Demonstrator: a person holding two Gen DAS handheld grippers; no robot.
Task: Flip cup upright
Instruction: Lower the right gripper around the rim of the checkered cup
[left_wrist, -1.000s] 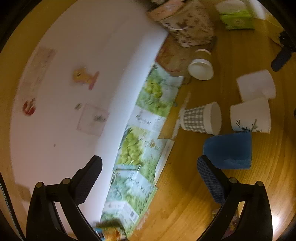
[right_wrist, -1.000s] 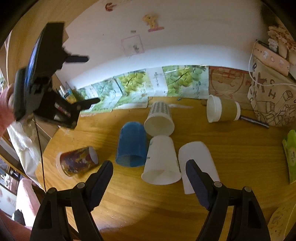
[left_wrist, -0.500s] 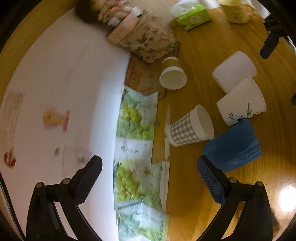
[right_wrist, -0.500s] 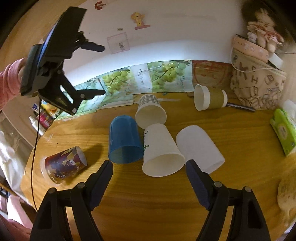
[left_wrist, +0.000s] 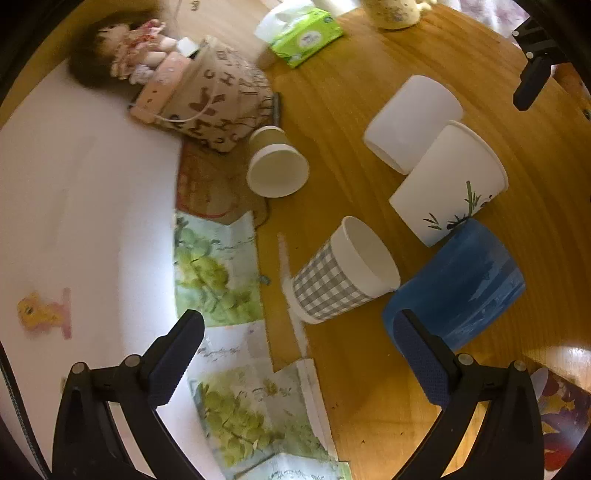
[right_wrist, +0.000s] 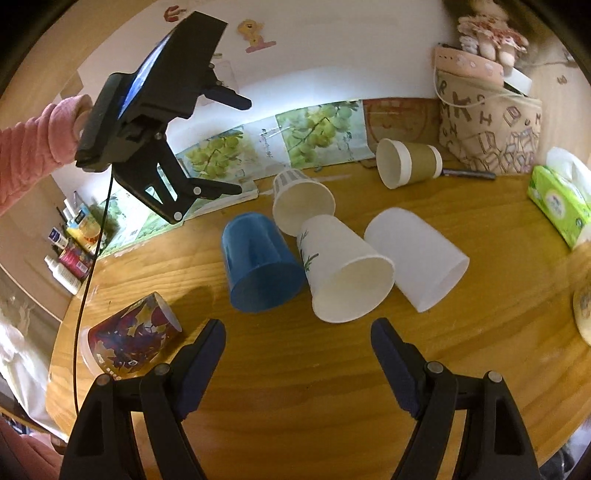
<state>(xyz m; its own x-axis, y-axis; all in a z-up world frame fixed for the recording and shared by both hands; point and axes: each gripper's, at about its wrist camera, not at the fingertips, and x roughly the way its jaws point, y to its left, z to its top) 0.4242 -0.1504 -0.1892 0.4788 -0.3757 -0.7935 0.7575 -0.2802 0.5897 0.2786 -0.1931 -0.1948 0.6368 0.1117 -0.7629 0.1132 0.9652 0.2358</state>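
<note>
Several cups lie on their sides on the wooden table (right_wrist: 295, 387): a blue cup (right_wrist: 258, 266), a grey checked cup (right_wrist: 301, 199), a white cup with a bamboo print (right_wrist: 343, 273), a plain white cup (right_wrist: 417, 254), a brown-sleeved cup (right_wrist: 406, 162) and a colourful printed cup (right_wrist: 129, 339). The left wrist view shows the checked cup (left_wrist: 340, 273), blue cup (left_wrist: 458, 288), bamboo cup (left_wrist: 450, 184), plain white cup (left_wrist: 413, 122) and brown cup (left_wrist: 277, 166). My left gripper (left_wrist: 299, 354) is open and empty above the table's back left; it also shows in the right wrist view (right_wrist: 236, 144). My right gripper (right_wrist: 297, 354) is open and empty, just in front of the blue and bamboo cups.
Grape-print papers (right_wrist: 236, 151) lean along the white wall. A patterned bag (right_wrist: 491, 125) with a doll stands at the back right, a green tissue pack (right_wrist: 557, 206) at the right. Bottles (right_wrist: 70, 254) stand at the left edge.
My left gripper has swung up and turned towards the cups, which now sit closer in its view. My right gripper has moved slightly nearer the cups. Both stay open.
</note>
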